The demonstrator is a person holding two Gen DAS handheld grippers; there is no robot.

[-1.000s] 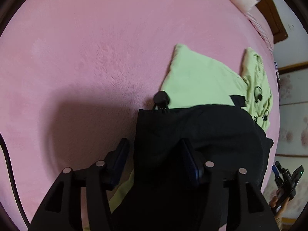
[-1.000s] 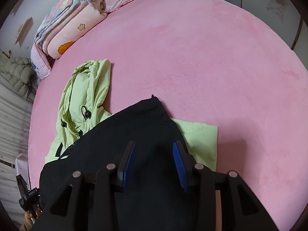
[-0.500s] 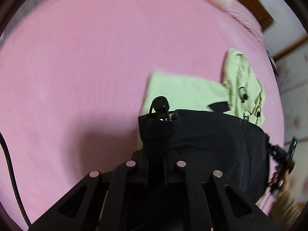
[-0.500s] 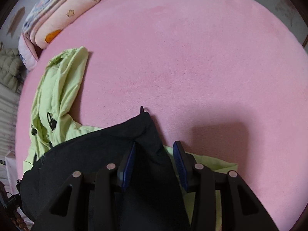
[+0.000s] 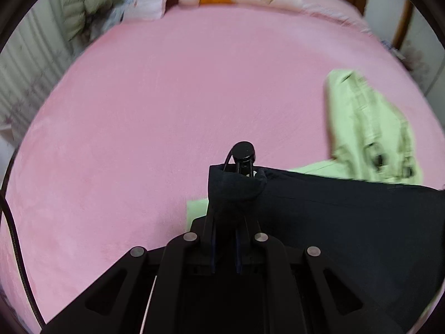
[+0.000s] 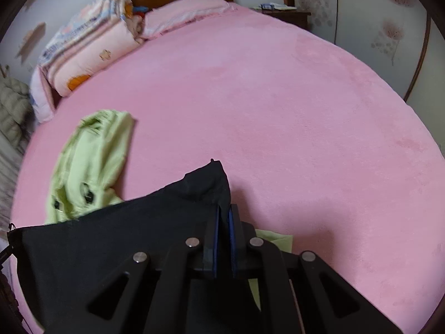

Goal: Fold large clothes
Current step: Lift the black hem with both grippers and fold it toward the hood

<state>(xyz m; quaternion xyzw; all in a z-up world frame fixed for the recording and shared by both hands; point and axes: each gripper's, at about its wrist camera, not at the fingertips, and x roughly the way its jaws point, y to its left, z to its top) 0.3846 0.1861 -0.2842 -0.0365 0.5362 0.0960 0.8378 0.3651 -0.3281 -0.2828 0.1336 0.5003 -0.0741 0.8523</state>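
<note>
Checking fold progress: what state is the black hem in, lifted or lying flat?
Lifted: both the left gripper and right gripper pinch corners of the black hem.

Light-green jacket (image 5: 370,128) — motion-blurred, mostly hidden under the black garment (image 5: 347,217) — toggles indistinct.

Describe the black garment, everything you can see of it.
The black garment looks like thin, matte woven fabric with a seam line along its upper edge. A black cord toggle sticks up from one corner. The left tongs and right tongs are each shut on a corner, holding it spread between them above the pink bed. It overlaps the light green jacket beneath.
</note>
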